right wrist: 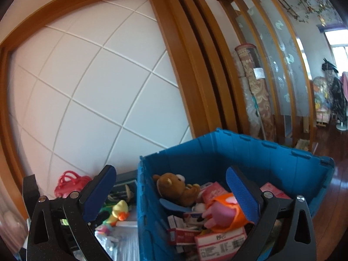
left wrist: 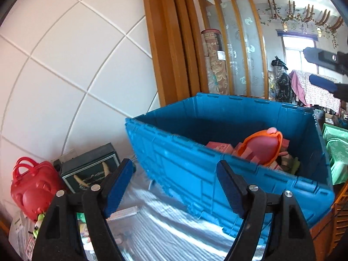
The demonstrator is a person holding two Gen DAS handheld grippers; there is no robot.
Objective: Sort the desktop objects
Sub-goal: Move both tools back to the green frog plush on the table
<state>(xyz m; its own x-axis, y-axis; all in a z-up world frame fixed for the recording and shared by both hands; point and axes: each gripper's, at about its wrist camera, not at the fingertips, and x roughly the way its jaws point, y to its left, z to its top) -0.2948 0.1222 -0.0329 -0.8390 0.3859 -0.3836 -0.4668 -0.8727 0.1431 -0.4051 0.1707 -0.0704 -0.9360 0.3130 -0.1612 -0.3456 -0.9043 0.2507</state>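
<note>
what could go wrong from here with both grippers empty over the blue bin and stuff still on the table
1. The blue bin is already heaped; the pink and orange plush rides high in the pile, so anything added might slide or spill out.
2. The yellow duck toy sits in clutter close to the bin wall, so the open right gripper could clip the wall or nudge neighbours when reaching.
3. The open left gripper hangs near the bin's side and may bump it.
</note>
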